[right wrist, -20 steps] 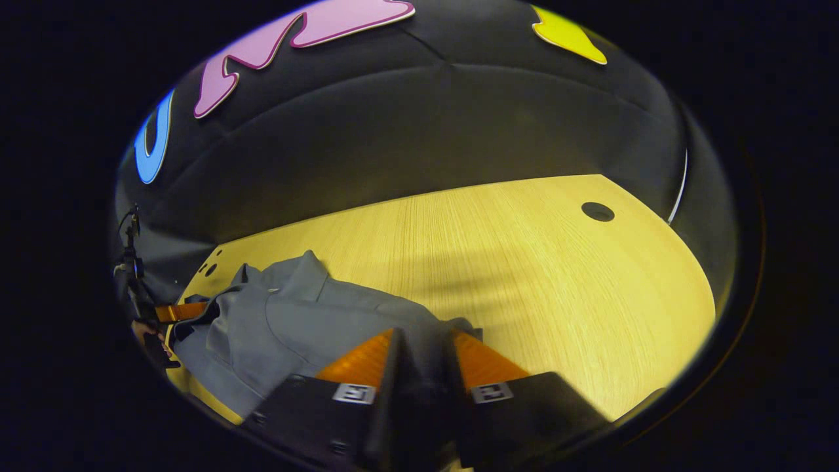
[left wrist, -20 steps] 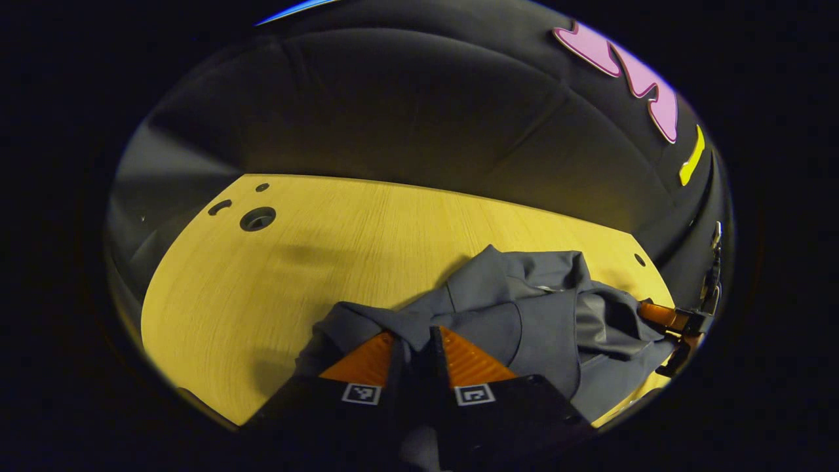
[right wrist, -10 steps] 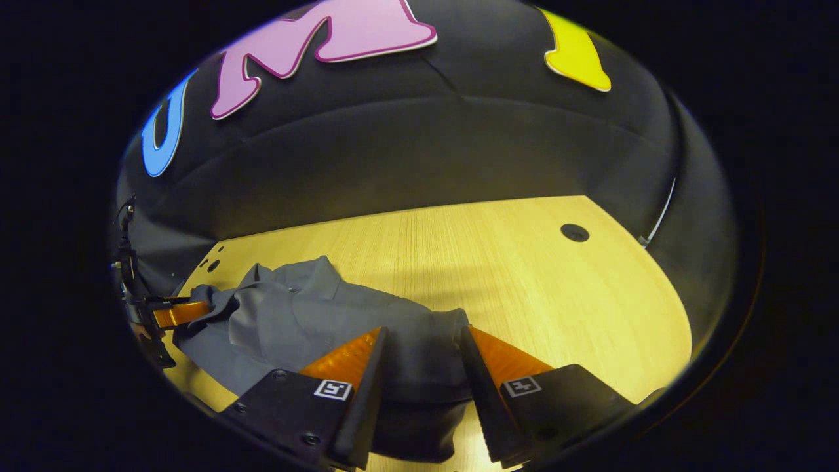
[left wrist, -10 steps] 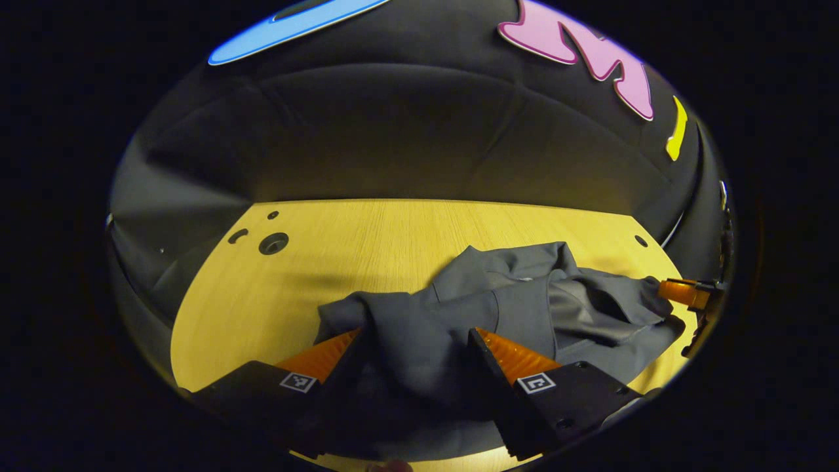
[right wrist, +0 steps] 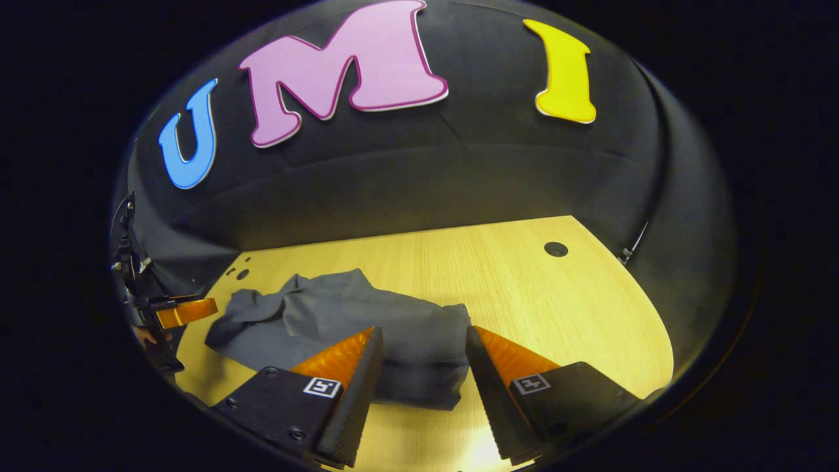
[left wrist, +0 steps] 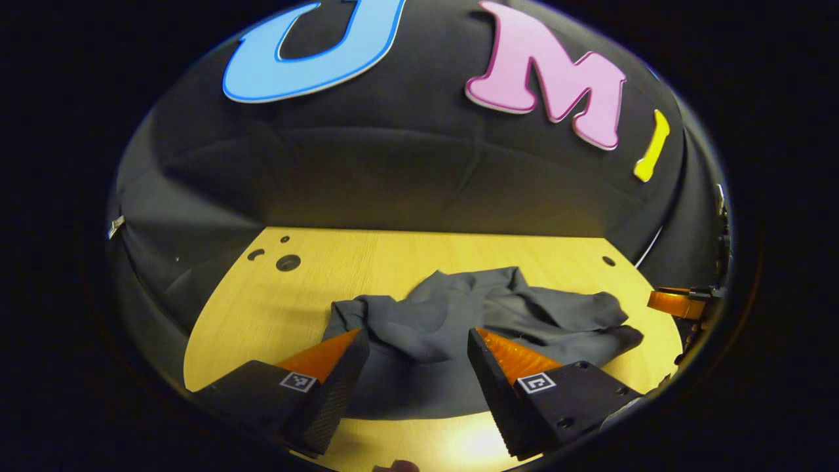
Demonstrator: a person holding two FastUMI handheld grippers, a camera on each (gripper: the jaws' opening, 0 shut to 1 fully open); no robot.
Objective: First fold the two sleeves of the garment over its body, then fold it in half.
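1. There, the grey garment (left wrist: 459, 328) lay crumpled in a loose heap on the light wooden bench (left wrist: 314, 288), toward its near edge; in the right gripper view the same garment (right wrist: 354, 321) spread from the bench's left part to about its middle.
2. Its cloth was bunched into ridges and folds, with one lobe reaching out to the right in the left gripper view and a rumpled end lying leftward in the right gripper view.
3. The left hand-held gripper (left wrist: 416, 351) was released, its two fingers spread wide apart above the near part of the garment, with cloth showing between them and neither finger pressing on it.
4. The right hand-held gripper (right wrist: 419, 351) was likewise released, its fingers held wide apart over the right end of the garment, gripping nothing.
5. In the left gripper view the right hand-held gripper also showed at the far right edge, apart from the garment's right lobe; in the right gripper view the left one showed at the far left edge, just beside the garment's left end.
6. The bench (right wrist: 524, 288) carried small round holes near its far corners, and black cloth walled the booth behind it.
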